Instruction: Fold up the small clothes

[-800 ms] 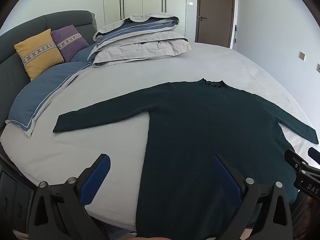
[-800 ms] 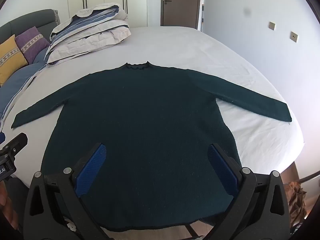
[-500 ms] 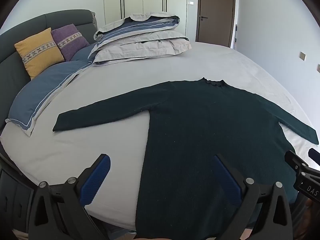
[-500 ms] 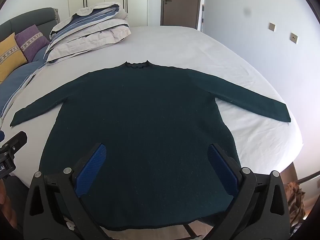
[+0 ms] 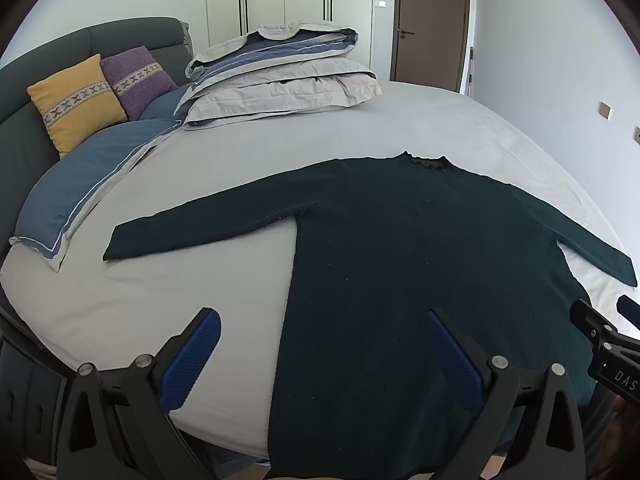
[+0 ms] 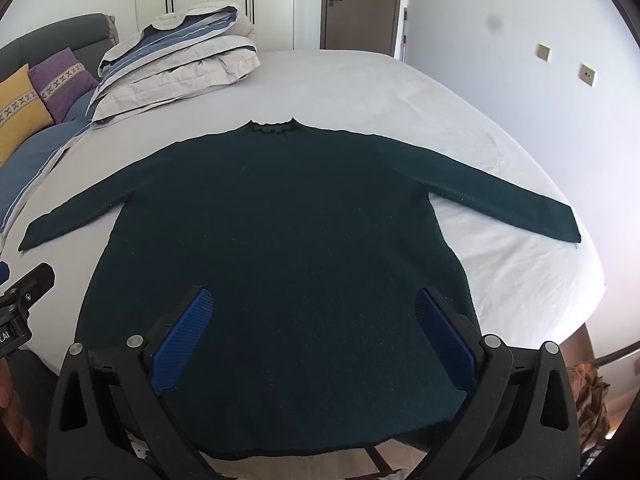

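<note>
A dark green long-sleeved sweater [image 5: 400, 248] lies flat on the bed with both sleeves spread out; it also shows in the right wrist view [image 6: 288, 232]. Its hem hangs at the near bed edge. My left gripper [image 5: 324, 356] is open and empty, above the sweater's lower left side and the bare sheet. My right gripper [image 6: 312, 336] is open and empty, above the sweater's lower body. The right gripper's body shows at the right edge of the left wrist view [image 5: 604, 344]. The left one shows at the left edge of the right wrist view [image 6: 20, 304].
The bed has a light grey sheet [image 5: 168, 292]. A stack of folded duvets [image 5: 280, 76] lies at the back. A yellow cushion [image 5: 74, 100] and a purple cushion [image 5: 136, 78] lean on the dark headboard. A blue pillow [image 5: 84, 184] lies left. A door [image 6: 360, 4] is behind.
Both grippers have shifted very slightly; the view has barely changed. The sweater has not moved and both grippers stay open.
</note>
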### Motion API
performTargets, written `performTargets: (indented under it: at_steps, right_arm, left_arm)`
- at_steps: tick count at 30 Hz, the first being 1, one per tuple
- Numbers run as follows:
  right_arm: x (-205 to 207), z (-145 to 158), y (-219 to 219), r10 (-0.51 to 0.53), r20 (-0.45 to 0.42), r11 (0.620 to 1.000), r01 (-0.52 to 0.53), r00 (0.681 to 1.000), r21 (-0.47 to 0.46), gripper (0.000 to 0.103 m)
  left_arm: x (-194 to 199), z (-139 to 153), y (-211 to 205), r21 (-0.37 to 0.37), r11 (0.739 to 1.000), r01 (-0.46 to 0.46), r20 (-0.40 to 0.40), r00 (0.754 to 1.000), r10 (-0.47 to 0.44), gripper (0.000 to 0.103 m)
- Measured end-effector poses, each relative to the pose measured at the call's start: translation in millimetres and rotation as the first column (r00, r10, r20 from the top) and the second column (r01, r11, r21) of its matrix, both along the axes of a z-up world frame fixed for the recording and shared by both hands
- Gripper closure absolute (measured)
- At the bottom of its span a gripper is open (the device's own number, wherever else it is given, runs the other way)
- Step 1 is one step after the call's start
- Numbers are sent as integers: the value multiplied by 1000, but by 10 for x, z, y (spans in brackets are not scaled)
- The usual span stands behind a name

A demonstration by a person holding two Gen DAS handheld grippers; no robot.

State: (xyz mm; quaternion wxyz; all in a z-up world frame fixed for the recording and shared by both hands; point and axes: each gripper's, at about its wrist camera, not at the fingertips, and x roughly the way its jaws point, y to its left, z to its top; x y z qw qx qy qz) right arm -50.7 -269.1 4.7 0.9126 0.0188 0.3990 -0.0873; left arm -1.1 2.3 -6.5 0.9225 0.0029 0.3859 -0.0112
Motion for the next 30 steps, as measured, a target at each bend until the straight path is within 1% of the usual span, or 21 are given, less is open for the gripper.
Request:
performTargets:
  at_steps: [30]
  right_arm:
    - [-19, -73, 38, -1, -16, 1000, 1, 1000, -1, 0]
  left_arm:
    - [5, -35, -15, 0, 1000, 1, -5, 1000, -1, 0]
